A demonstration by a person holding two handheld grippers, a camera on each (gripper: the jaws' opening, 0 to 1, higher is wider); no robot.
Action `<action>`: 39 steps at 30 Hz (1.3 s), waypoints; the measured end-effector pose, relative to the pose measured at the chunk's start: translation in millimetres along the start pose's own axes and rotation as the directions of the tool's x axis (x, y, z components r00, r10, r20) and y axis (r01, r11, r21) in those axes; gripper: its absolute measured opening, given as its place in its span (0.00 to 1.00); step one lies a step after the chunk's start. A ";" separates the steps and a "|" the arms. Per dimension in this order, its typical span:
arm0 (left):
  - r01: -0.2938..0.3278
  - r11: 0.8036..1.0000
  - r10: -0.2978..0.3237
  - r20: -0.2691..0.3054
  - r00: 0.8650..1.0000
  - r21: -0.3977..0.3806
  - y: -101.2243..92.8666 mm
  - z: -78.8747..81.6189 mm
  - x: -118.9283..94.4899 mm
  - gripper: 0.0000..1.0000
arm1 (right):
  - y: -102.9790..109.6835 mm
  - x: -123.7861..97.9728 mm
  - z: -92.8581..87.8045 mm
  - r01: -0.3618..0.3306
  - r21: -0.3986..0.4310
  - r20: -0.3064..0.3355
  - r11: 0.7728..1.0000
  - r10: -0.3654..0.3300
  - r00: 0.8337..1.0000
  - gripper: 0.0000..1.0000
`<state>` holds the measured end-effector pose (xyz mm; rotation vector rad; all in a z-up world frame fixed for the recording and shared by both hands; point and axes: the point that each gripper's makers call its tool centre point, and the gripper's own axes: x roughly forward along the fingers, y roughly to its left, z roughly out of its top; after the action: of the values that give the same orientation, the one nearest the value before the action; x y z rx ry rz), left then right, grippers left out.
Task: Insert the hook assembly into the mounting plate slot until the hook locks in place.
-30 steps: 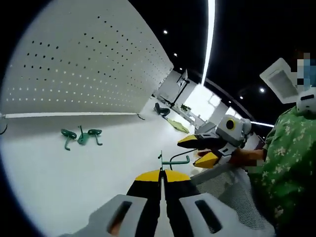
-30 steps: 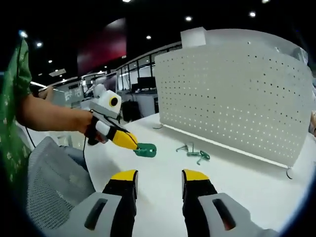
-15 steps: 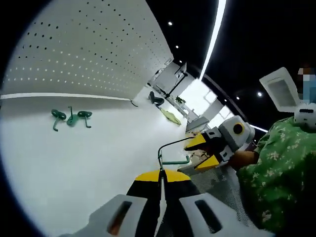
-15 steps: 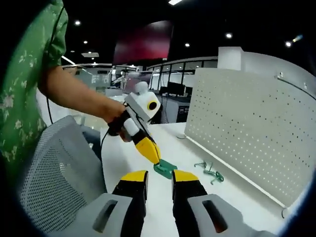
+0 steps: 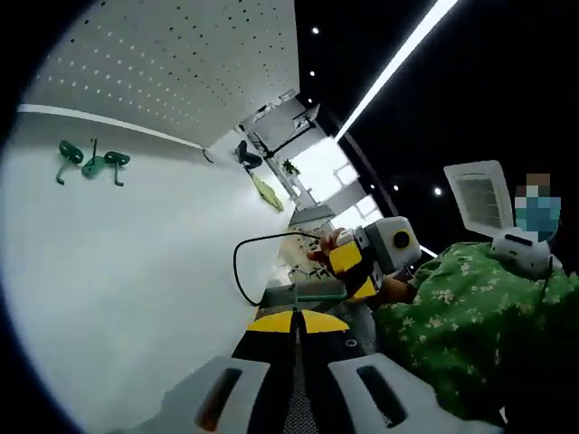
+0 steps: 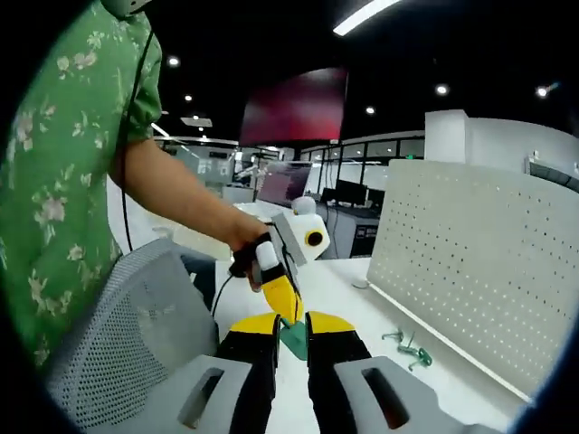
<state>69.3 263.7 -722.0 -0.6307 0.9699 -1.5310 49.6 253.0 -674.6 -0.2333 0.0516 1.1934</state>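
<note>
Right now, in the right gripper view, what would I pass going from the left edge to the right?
Person's green flowered sleeve → grey mesh chair back → left gripper holding the green hook → spare green hooks on the white table → white pegboard.

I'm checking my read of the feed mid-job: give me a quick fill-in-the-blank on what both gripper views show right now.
1. The left gripper is shut on a ____ hook.
2. The spare hooks lie on the white table in front of the ____ board.
3. The right gripper has its yellow tips on either side of the held ____.

Missing words: green; perforated; hook
</note>
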 end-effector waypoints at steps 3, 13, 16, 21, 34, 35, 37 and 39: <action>0.040 0.999 -0.040 -0.016 0.999 -0.022 -7.6 -3.4 -1.4 0.01 | 12.5 2.6 -0.2 -0.055 -0.012 -0.008 0.998 0.055 0.998 0.07; 0.092 0.994 -0.094 -0.042 0.995 -0.053 -18.1 -11.9 -4.1 0.01 | 20.2 3.0 5.2 -0.088 -0.035 0.011 0.995 0.089 0.996 0.03; 0.098 0.993 -0.101 -0.037 0.994 -0.066 -17.8 -12.9 -3.5 0.01 | 25.4 2.8 11.1 -0.110 -0.025 0.038 0.994 0.111 0.993 0.04; 0.110 0.991 -0.113 -0.038 0.993 -0.075 -20.1 -14.3 -1.9 0.01 | 27.0 4.2 10.5 -0.112 -0.038 0.031 0.993 0.113 0.993 0.03; 0.122 0.986 -0.128 -0.049 0.991 -0.115 -22.8 -19.4 -1.3 0.01 | 32.9 4.5 12.7 -0.134 -0.044 0.028 0.990 0.136 0.990 0.01; 0.123 0.986 -0.129 -0.041 0.991 -0.114 -22.8 -18.0 -1.4 0.01 | 33.3 4.3 12.1 -0.135 -0.042 0.027 0.990 0.137 0.990 0.01; 0.126 0.986 -0.130 -0.036 0.991 -0.106 -23.4 -17.2 -1.8 0.01 | 32.9 3.8 12.5 -0.134 -0.032 0.031 0.990 0.135 0.990 0.00; 0.124 0.987 -0.128 -0.034 0.991 -0.104 -23.8 -16.9 -1.2 0.01 | 31.9 3.4 12.6 -0.133 -0.029 0.031 0.991 0.134 0.991 0.00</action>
<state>43.0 268.8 -710.3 -0.7479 1.0601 -1.6187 20.2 269.8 -667.7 -0.2366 0.0223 1.3314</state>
